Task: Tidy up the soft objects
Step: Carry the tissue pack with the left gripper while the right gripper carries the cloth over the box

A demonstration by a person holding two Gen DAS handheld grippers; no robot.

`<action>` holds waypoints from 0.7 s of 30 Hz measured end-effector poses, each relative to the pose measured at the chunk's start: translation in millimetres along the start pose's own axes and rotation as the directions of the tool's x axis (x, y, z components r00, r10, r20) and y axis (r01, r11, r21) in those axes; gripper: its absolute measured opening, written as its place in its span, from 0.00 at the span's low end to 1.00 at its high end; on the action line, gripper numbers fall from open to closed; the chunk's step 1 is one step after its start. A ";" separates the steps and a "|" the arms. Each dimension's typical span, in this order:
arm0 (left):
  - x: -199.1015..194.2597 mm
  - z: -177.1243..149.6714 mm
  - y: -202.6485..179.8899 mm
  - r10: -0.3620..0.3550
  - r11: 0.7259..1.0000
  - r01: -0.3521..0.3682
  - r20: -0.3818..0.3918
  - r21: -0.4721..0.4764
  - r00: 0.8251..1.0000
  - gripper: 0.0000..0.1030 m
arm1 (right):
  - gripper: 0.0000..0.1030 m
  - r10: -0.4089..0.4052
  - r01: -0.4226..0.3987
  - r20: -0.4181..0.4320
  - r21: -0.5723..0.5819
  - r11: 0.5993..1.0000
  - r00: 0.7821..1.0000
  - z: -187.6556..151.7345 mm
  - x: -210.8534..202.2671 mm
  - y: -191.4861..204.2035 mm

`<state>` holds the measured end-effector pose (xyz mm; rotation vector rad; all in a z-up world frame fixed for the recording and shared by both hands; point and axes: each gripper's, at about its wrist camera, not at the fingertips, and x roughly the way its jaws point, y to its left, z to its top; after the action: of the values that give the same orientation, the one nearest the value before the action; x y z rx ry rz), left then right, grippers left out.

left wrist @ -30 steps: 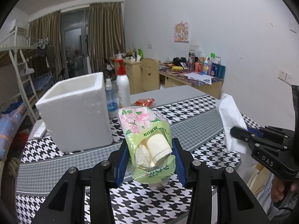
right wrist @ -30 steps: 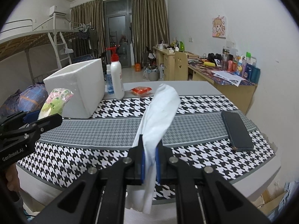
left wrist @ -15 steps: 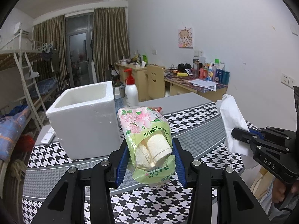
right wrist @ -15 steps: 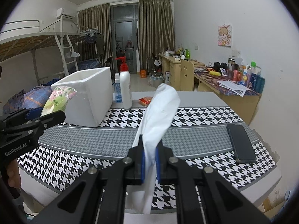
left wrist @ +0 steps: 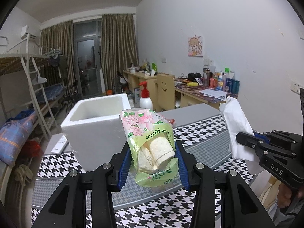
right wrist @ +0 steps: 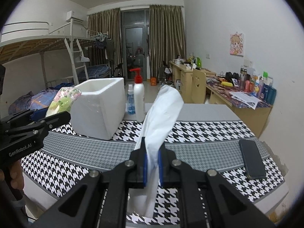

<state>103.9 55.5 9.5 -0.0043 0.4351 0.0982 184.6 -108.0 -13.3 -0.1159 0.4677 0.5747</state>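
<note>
Left hand-held gripper (left wrist: 153, 163) clamps tissue pack (left wrist: 150, 140), in air above worktop (left wrist: 205, 146); right hand-held gripper (right wrist: 152, 158) pinched tight on white tissue (right wrist: 161, 114), also aloft; foam box (left wrist: 95, 125) at 11 o'clock of pack looks empty; both soft items picked, neither stowed; dropping in likely remains

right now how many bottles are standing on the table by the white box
2. A tall white pump bottle with a red top stands right of the foam box, and a small blue spray bottle stands between them. More may hide behind the box.
</note>
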 end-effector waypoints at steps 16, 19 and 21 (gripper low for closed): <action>-8.8 27.3 26.7 0.059 0.998 -0.058 0.070 -0.019 0.996 0.45 | 0.12 0.086 -0.084 0.042 -0.038 0.996 0.995 30.8 11.2 22.7; -10.0 31.3 31.7 0.067 0.998 -0.065 0.079 -0.027 0.995 0.45 | 0.12 0.100 -0.098 0.044 -0.049 0.994 0.994 37.8 13.9 26.6; -11.8 34.5 34.2 0.070 0.997 -0.067 0.092 -0.036 0.993 0.45 | 0.12 0.111 -0.109 0.045 -0.055 0.993 0.993 42.3 16.2 30.2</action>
<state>104.5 89.2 46.3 -0.0168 0.3409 0.1729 196.6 -64.8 17.5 -0.1264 0.4147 0.6970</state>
